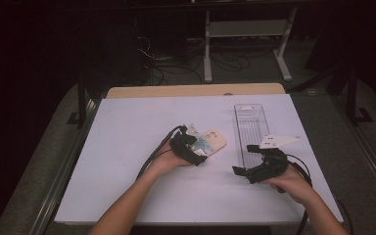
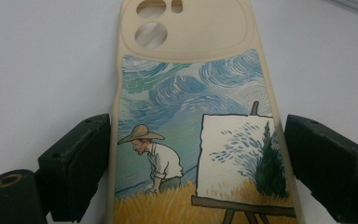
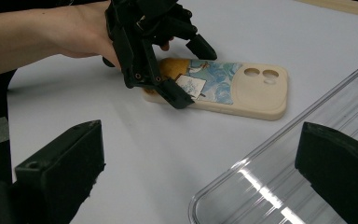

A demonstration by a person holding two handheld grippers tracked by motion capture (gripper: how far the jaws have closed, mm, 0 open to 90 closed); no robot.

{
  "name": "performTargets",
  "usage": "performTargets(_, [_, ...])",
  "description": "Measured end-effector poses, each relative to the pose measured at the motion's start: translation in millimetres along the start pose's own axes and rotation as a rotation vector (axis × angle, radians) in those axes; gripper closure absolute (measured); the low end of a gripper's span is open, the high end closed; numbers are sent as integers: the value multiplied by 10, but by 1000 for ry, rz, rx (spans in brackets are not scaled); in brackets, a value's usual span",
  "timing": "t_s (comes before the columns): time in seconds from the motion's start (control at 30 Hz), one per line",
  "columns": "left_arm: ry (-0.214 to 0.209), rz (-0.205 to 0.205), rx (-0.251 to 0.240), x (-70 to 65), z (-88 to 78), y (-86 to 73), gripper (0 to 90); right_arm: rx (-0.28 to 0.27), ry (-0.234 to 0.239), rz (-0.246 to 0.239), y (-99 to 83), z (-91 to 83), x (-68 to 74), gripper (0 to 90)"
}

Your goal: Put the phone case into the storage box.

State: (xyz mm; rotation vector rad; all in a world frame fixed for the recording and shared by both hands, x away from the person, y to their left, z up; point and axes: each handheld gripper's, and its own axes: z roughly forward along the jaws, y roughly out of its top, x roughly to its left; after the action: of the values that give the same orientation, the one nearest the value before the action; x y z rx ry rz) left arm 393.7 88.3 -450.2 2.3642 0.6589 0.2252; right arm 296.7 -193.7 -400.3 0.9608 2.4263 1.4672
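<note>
While left gripper (image 2: 196,163) straddles phone case (image 2: 191,116) unpinched, right gripper (image 3: 205,172) spread; no readable writing.

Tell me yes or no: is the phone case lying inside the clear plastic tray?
No. In the right gripper view the phone case lies flat on the white table, apart from the clear plastic tray.

— High view: set above the near edge, facing forward and down over the whole surface (image 1: 127,147); both forearms entering from below.

— Left gripper view: very close, looking along the left tongs (image 2: 196,163) onto the phone case (image 2: 191,121).

— Right gripper view: low over the surface, facing across to the same case (image 3: 233,88) and the left tongs (image 3: 189,74); clear tray (image 3: 284,177) close by.

— Shared by all three: the case.
</note>
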Motion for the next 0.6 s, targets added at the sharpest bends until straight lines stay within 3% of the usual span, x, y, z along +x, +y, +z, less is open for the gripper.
performTargets(0.6, [24, -20, -36, -37, -5, -54, 102, -2, 0, 3, 1, 1, 1, 7])
